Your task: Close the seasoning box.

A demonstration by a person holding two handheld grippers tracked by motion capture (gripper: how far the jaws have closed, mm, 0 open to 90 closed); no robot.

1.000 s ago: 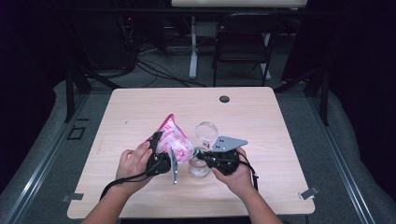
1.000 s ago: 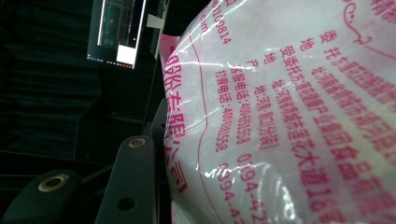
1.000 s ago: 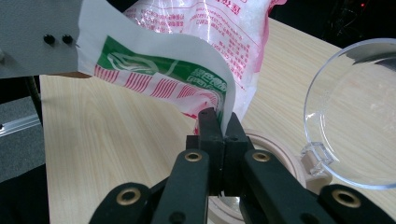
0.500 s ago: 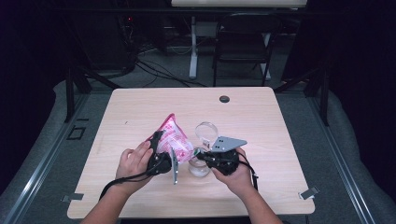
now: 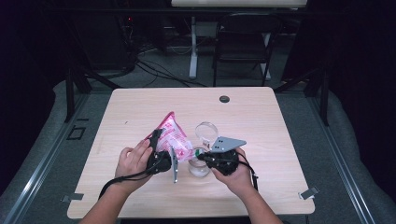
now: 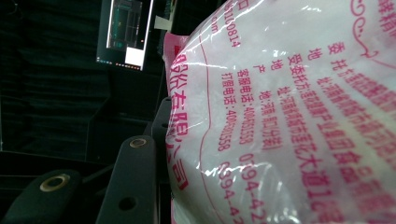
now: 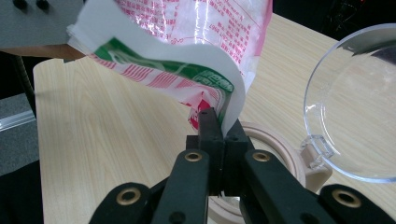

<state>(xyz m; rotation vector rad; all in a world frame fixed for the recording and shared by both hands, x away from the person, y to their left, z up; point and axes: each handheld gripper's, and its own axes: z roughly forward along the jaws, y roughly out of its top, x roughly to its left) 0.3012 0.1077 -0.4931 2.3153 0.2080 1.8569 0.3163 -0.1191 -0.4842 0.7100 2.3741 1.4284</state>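
A pink-and-white printed bag (image 5: 173,137) is held tilted above a clear jar (image 5: 199,167) near the table's front. My left gripper (image 5: 163,143) is shut on the bag's body. In the left gripper view the bulging bag (image 6: 289,121) presses against my black jaw finger (image 6: 130,182). My right gripper (image 5: 201,157) is shut on the bag's lower edge. In the right gripper view its fingertips (image 7: 217,126) pinch the white and green seam (image 7: 187,77) just above the jar's beige rim (image 7: 280,149). The jar's hinged clear lid (image 7: 355,112) stands open to the right.
The wooden table (image 5: 140,107) has bare surface to the left and behind the jar. A black grommet (image 5: 224,99) sits near the far edge. A chair (image 5: 243,42) and cables stand on the floor beyond the table.
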